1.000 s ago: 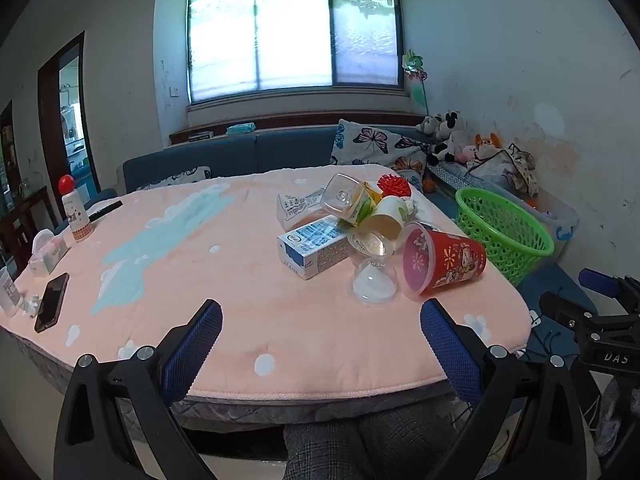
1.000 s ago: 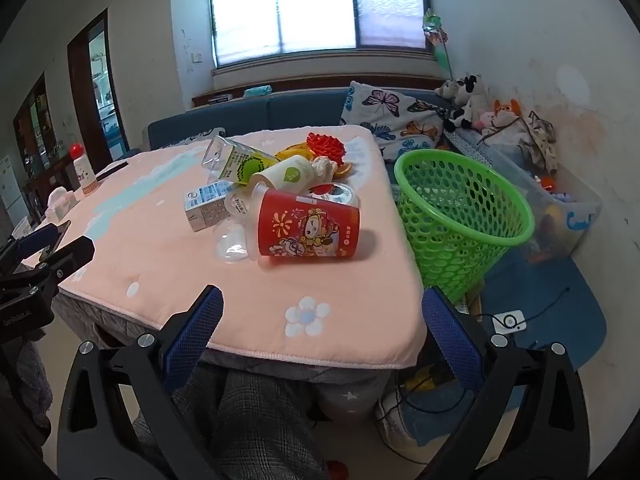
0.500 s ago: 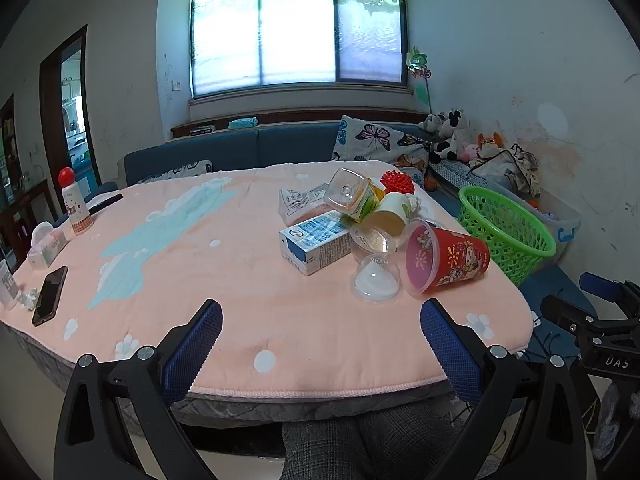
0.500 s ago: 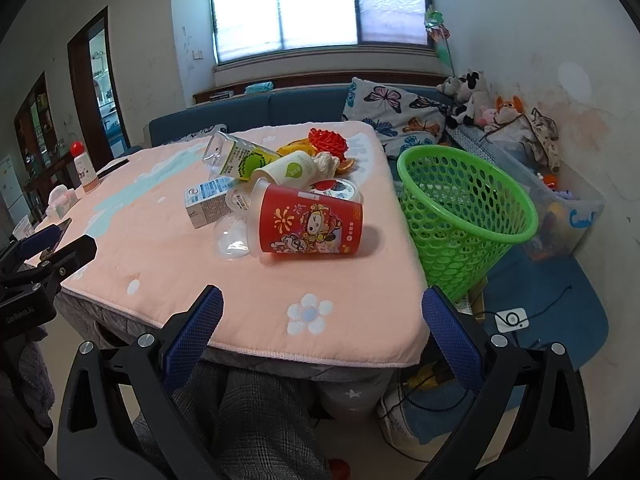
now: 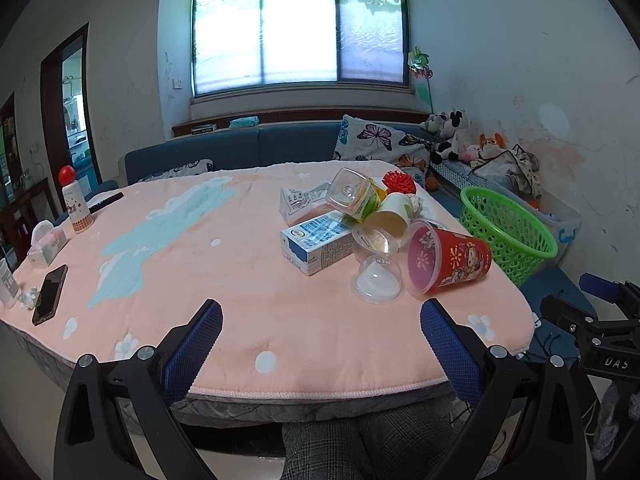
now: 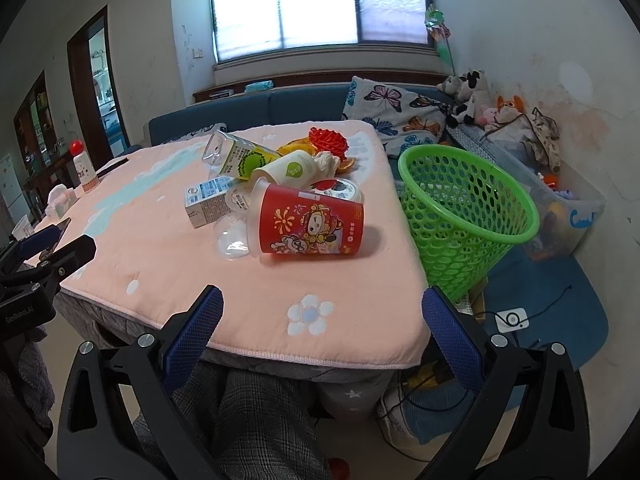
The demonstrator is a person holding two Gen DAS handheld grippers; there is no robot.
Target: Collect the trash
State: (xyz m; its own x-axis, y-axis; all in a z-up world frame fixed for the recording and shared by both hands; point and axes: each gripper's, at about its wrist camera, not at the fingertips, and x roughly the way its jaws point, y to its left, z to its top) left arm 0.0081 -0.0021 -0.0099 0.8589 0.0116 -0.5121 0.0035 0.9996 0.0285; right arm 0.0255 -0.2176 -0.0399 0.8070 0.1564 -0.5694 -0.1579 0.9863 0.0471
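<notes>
My right gripper point(image 6: 322, 320) and left gripper point(image 5: 320, 332) gape wide, empty; red cup point(image 6: 311, 225) at twelve o'clock looks light and crushable, so I'd pinch its rim.

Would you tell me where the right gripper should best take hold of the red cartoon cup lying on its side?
Probably across the mid-body of the red cup, coming from above with the right gripper. It lies on its side, mouth toward the clear dome lid, so its curved wall is exposed on top.
</notes>
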